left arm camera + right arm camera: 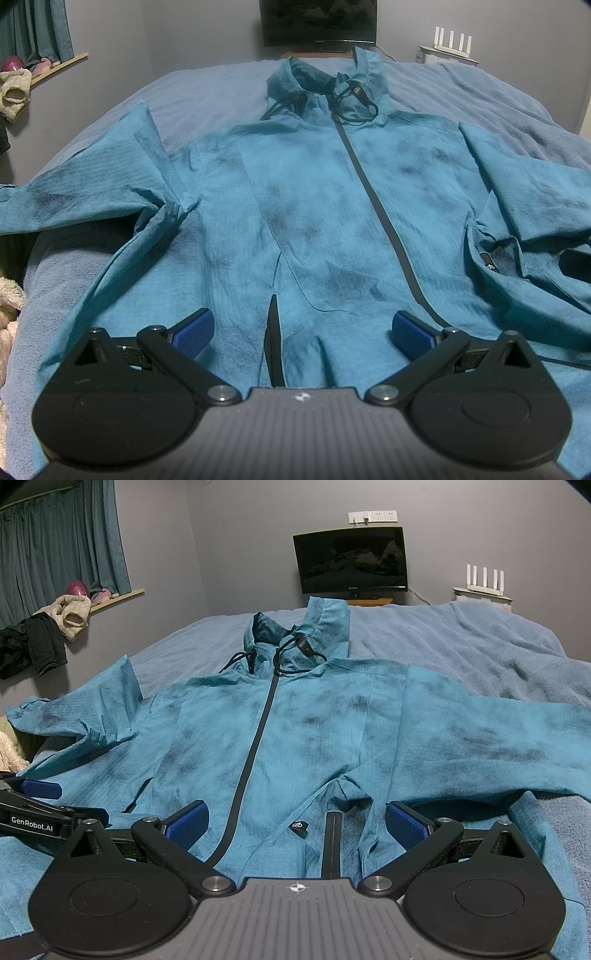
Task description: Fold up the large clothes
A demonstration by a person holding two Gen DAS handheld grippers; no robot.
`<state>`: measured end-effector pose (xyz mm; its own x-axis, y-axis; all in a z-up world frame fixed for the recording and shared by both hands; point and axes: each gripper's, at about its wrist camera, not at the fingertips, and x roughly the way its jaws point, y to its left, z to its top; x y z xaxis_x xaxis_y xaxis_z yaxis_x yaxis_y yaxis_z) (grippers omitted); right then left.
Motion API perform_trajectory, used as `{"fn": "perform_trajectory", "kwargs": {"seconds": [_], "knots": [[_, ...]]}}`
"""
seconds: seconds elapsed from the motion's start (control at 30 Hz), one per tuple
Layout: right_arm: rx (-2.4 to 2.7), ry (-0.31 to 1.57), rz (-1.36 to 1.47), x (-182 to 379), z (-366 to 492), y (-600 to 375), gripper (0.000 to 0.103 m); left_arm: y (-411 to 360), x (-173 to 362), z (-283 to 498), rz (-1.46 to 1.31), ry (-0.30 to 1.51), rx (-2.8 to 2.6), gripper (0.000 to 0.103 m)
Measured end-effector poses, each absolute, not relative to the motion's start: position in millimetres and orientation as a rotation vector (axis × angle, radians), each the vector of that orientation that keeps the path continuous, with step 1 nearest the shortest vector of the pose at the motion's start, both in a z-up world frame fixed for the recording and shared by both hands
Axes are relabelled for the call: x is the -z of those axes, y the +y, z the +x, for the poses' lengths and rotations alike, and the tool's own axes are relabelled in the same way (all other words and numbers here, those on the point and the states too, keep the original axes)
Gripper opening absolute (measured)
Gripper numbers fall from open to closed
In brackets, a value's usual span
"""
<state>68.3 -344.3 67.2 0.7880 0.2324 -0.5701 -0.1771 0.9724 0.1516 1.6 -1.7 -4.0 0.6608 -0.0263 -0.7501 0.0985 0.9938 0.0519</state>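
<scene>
Both the left gripper (303,332) and the right gripper (297,821) are hovering released and empty over the hem of the teal jacket (314,206), which is lying zipped and spread flat on the bed (461,638), seemingly readying a first fold.

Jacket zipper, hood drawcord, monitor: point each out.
zipper (384,218), left wrist view, mid-length of the dark strip.
hood drawcord (295,664), right wrist view, on the black loop at the collar.
monitor (351,559), right wrist view, centre of the dark screen.
</scene>
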Motion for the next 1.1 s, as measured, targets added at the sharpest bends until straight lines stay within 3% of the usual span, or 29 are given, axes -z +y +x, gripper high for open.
{"fn": "perform_trajectory", "kwargs": {"seconds": [1.1], "knots": [[-0.221,0.634,0.092,-67.0,72.7,-344.2,0.103,-1.1,4.3,2.6,0.09,0.85,0.071,0.103]]}}
